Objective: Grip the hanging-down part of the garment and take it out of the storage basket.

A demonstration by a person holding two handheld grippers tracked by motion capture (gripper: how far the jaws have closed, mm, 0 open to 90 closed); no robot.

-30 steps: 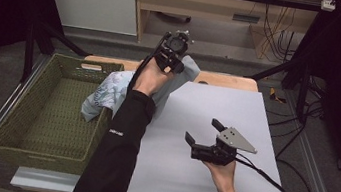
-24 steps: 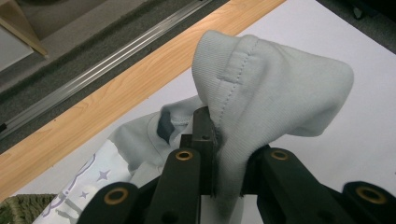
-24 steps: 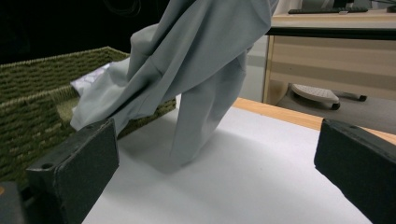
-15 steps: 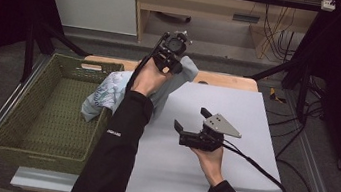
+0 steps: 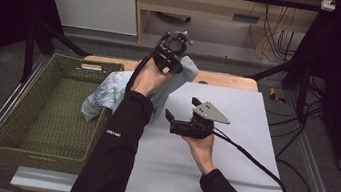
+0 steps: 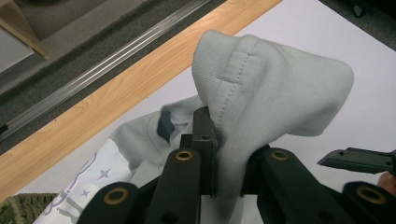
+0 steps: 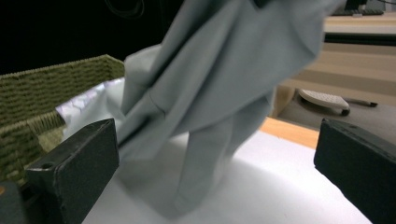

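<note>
A pale grey garment (image 5: 108,92) with a star print hangs from my left gripper (image 5: 169,61), which is raised over the table's far edge and shut on a fold of its ribbed cloth (image 6: 261,93). The rest of the garment trails down toward the basket and table. My right gripper (image 5: 178,115) is open, low over the white table top, its jaws pointing left at the hanging cloth (image 7: 219,93) and a short way from it, with nothing between them.
A green woven basket (image 5: 45,109) stands to the left of the table, its rim (image 7: 42,79) beside the garment. The white table top (image 5: 231,155) has a wooden strip (image 6: 116,98) along its far edge. Cables trail off to the right.
My right gripper has moved left and a little forward across the table toward the hanging garment. My left gripper has held still, raised with the cloth.
</note>
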